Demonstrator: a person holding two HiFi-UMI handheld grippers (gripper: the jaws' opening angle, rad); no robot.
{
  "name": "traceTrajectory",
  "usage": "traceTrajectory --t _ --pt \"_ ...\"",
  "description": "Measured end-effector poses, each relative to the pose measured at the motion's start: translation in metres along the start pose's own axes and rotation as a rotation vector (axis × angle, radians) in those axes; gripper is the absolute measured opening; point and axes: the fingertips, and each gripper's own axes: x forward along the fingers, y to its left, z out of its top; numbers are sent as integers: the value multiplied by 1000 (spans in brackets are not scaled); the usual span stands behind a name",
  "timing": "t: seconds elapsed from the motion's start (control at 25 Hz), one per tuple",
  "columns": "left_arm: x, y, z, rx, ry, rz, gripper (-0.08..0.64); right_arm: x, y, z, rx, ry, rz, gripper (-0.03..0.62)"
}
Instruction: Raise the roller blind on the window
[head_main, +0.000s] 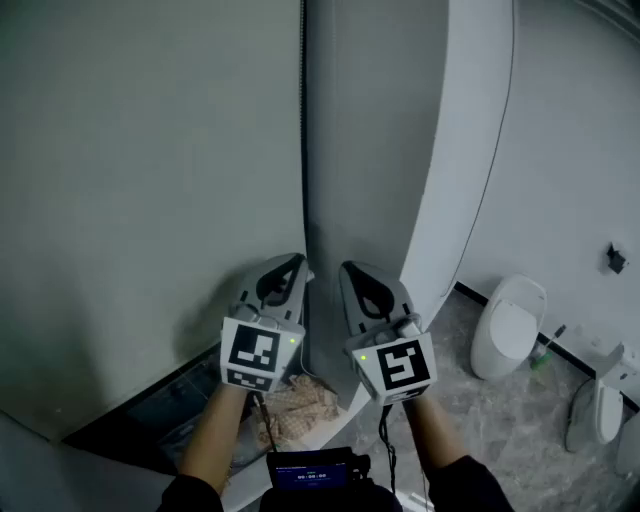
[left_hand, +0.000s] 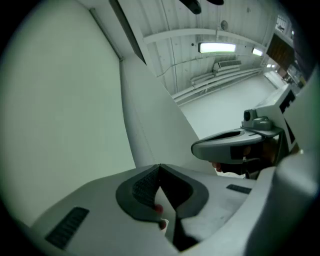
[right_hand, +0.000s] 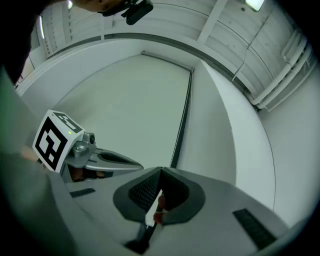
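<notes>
Left gripper view: my left gripper (left_hand: 160, 166) has its jaws pressed together at the tips, with nothing clearly between them. My right gripper (right_hand: 161, 170) is closed the same way. Both sit side by side near the dark edge of the roller blind (head_main: 150, 160), which hangs lowered on the left. Their cubes (head_main: 255, 352) bear black-and-white square markers (head_main: 397, 366); the small screen (head_main: 310, 472) shows digits too small to read.
</notes>
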Motion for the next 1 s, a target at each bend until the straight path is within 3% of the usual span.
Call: traceTrajectory --t 0.12,0.28,0.44,0.48,0.52,0.6,0.68,0.8,0.84,1.0 --pt "5 0 -8 46 11 11 9 3 1 -6 -14 13 -2 7" --pt "19 5 -22 13 24 10 9 6 -1 -10 -5 11 0 7" --pt "51 2 -35 -144 23 -66 14 -2 -2 -6 117 -15 91 8" --pt "61 0 -37 -192 27 -94 45 -6 -4 -5 133 -18 102 8" --pt "70 -1 -39 -228 34 -119 89 -11 -6 -4 134 -19 103 8" --pt "84 -4 -40 -264 49 -163 100 -18 -11 -5 114 -8 91 8" --pt "97 -7 -39 -259 70 -177 98 -23 -19 -7 104 10 71 8" --pt "112 -9 -35 -189 91 -145 75 -27 -28 -10 96 24 43 8" --pt "111 -10 -34 -167 86 -135 23 -28 -28 -11 87 30 33 8" --pt "78 -10 -24 -90 16 -99 15 -23 -26 -12 65 52 1 8"
